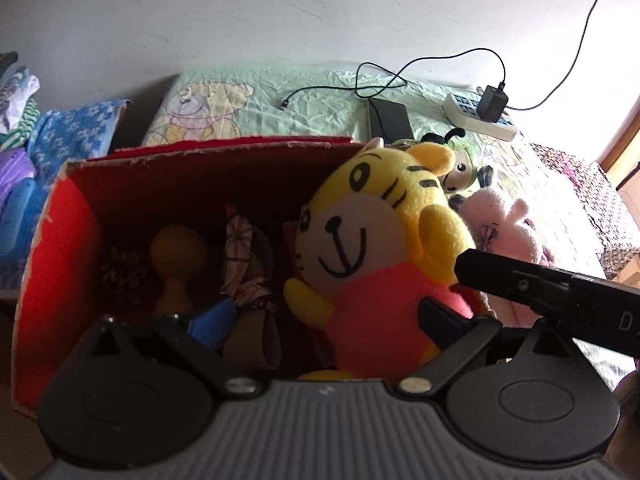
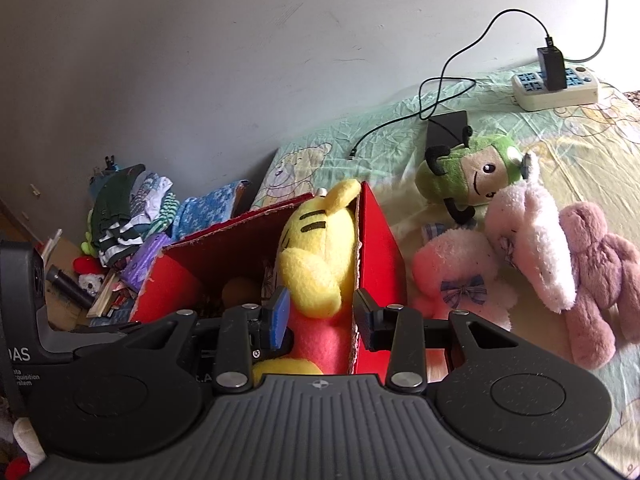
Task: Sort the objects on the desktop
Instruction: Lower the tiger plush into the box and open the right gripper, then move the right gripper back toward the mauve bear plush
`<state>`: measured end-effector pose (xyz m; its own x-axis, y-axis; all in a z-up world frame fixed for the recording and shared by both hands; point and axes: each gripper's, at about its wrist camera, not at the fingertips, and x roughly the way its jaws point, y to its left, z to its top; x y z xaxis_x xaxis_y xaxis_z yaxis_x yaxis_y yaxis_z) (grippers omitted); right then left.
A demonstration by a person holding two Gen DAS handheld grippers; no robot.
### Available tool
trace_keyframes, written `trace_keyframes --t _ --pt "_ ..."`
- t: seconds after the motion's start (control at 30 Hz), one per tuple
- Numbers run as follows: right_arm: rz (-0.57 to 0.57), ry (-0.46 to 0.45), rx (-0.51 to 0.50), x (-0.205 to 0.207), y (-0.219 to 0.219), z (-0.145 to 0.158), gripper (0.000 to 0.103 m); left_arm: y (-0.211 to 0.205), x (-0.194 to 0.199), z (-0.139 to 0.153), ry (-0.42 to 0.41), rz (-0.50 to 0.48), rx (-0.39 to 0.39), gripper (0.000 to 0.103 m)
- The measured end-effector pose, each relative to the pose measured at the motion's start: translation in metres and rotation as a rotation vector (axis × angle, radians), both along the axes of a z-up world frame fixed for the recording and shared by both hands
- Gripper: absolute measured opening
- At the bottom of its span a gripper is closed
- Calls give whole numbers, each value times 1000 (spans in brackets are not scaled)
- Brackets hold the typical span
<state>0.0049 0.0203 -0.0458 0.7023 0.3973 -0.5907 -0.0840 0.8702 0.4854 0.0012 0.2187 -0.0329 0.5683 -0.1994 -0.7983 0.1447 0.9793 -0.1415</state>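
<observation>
Step in hand: dropping the yellow tiger plush (image 1: 372, 240) into the red cardboard box (image 1: 60, 248). In the left wrist view the tiger sits centre-right of frame, inside the box against its right wall, head above the rim. The left hand-held gripper (image 1: 324, 316) is spread wide, one blue-padded finger at lower centre-left, the other black finger touching the toy's pink body; it holds nothing. Other stuff lies deeper in the box at centre-left: a pinecone (image 1: 120, 276), a wooden peg-like figure (image 1: 178, 264), some patterned fabric.

In the right wrist view the right hand-held gripper (image 2: 322, 316) is at lower centre, jaws part open and straddling the box's right wall, left finger by the tiger's body, right finger outside the box. It probably isn't gripping anything, though the toy hides the pad contact.

Still unsorted on the bed sheet, right half of that view: green bug plush (image 2: 476, 172), pink plush with bow (image 2: 460, 280), white-pink plush (image 2: 532, 240), mauve bunny (image 2: 596, 272).

Next move, my read: pull both grippers clear of the box, swing right toward the nearest pink plush, close on it.
</observation>
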Motion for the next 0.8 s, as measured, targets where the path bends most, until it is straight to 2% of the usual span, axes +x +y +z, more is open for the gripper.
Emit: trace_keyframes --t 0.37,0.6,0.8 --pt "92 -45 66 -3 -41 7 39 -27 -13 30 -69 123 93 99" --pt "64 -18 74 -10 -96 -4 39 -49 -24 53 -139 144 47 99" --pt "-5 41 64 -15 -153 -23 39 -100 -34 59 -189 38 -64 99"
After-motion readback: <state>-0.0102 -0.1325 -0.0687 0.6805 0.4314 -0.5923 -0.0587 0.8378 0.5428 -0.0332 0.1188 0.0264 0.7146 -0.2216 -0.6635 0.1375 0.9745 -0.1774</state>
